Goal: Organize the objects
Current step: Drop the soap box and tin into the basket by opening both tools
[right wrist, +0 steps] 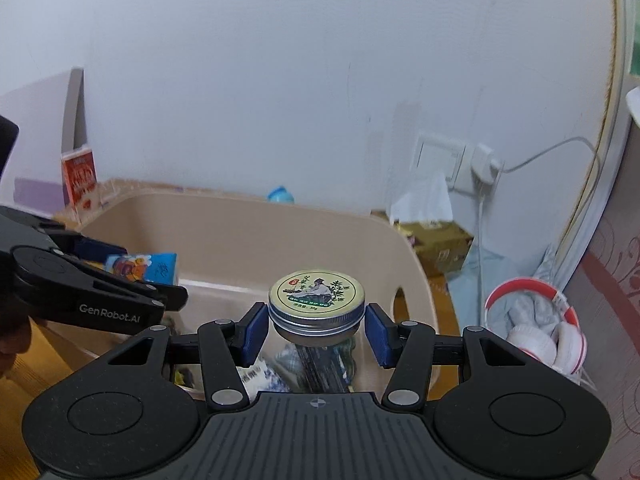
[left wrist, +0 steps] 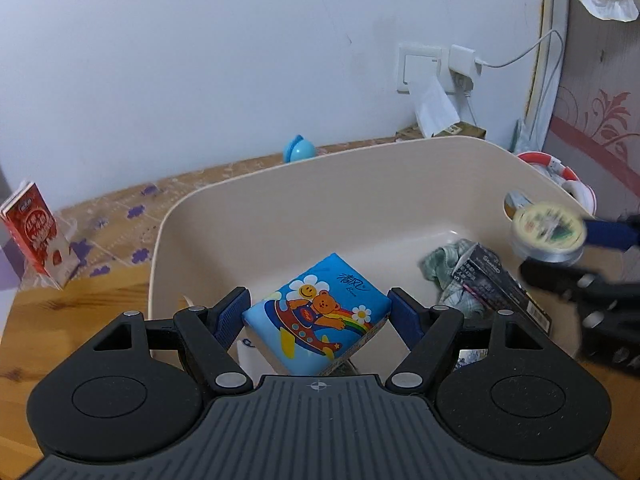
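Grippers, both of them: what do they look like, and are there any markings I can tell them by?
Both are alike: the left gripper and right gripper have black linkage arms with silver pivot pins, blue ribbed finger pads, and a grey ribbed body with two round black discs. White GenRobot.AI lettering marks the left one's side.

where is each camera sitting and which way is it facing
Left wrist: sits on the left hand-held gripper, looking down into the beige bin; its fingers hold a blue tissue pack.
Right wrist: sits on the right hand-held gripper, facing the bin and wall; it holds a round tin.
Shared: bin, tissue pack, tin, wall socket, each other's gripper.
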`<state>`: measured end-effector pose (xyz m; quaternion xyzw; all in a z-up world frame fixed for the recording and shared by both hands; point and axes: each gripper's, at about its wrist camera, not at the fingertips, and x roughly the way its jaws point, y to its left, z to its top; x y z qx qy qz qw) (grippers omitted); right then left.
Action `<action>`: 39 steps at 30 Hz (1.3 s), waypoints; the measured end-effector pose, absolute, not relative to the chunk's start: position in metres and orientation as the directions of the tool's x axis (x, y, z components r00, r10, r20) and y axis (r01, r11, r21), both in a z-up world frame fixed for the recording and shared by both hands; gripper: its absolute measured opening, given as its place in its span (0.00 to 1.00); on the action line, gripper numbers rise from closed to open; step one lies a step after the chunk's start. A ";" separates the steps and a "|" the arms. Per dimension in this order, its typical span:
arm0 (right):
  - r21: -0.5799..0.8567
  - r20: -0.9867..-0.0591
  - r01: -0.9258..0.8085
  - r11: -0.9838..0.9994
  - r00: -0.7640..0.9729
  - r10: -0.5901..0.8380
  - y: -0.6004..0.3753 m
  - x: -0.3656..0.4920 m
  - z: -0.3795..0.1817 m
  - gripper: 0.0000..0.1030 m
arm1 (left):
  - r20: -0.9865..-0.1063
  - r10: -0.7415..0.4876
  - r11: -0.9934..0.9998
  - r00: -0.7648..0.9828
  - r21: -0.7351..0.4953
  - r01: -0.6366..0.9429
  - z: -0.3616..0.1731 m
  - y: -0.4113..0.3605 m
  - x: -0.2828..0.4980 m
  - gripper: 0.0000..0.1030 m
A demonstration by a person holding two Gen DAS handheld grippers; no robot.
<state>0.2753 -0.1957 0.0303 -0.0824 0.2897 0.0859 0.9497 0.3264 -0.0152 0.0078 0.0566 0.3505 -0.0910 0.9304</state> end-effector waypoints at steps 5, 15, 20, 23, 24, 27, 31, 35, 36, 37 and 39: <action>-0.061 -0.604 -0.209 0.976 0.786 0.131 -0.200 0.287 0.013 0.49 | -0.673 -0.161 0.978 0.722 -0.012 0.207 0.008 -0.011 0.329 0.76; -0.067 -0.535 -0.182 0.981 0.837 0.119 -0.204 0.260 0.036 0.76 | -0.624 -0.209 0.975 0.753 -0.069 0.213 0.034 -0.006 0.306 0.86; -0.067 -0.524 -0.175 0.982 0.844 0.115 -0.207 0.243 0.044 0.78 | -0.618 -0.191 0.976 0.762 -0.037 0.214 0.041 -0.007 0.290 0.87; -0.065 -0.520 -0.172 0.983 0.846 0.114 -0.207 0.233 0.046 0.78 | -0.615 -0.195 0.974 0.764 -0.033 0.222 0.044 -0.007 0.278 0.88; -0.065 -0.520 -0.172 0.983 0.847 0.114 -0.208 0.229 0.047 0.78 | -0.614 -0.197 0.973 0.764 -0.030 0.227 0.044 -0.008 0.274 0.88; -0.068 -0.517 -0.173 0.983 0.849 0.114 -0.208 0.220 0.048 0.81 | -0.613 -0.201 0.971 0.764 -0.021 0.239 0.045 -0.008 0.261 0.88; -0.067 -0.518 -0.173 0.983 0.847 0.114 -0.208 0.205 0.046 0.85 | -0.616 -0.216 0.969 0.758 -0.041 0.243 0.041 -0.007 0.244 0.88; -0.073 -0.532 -0.177 0.981 0.839 0.112 -0.210 0.191 0.040 0.90 | -0.595 -0.218 0.973 0.774 -0.071 0.220 0.038 -0.004 0.224 0.88; -0.075 -0.537 -0.178 0.981 0.836 0.111 -0.211 0.188 0.038 0.92 | -0.597 -0.220 0.972 0.771 -0.070 0.223 0.037 -0.005 0.220 0.88; -0.076 -0.543 -0.179 0.981 0.832 0.110 -0.212 0.185 0.036 0.93 | -0.593 -0.220 0.972 0.775 -0.062 0.229 0.035 -0.006 0.216 0.88; -0.078 -0.558 -0.180 0.981 0.823 0.107 -0.214 0.181 0.030 0.95 | -0.582 -0.194 0.974 0.790 -0.019 0.225 0.032 -0.010 0.206 0.88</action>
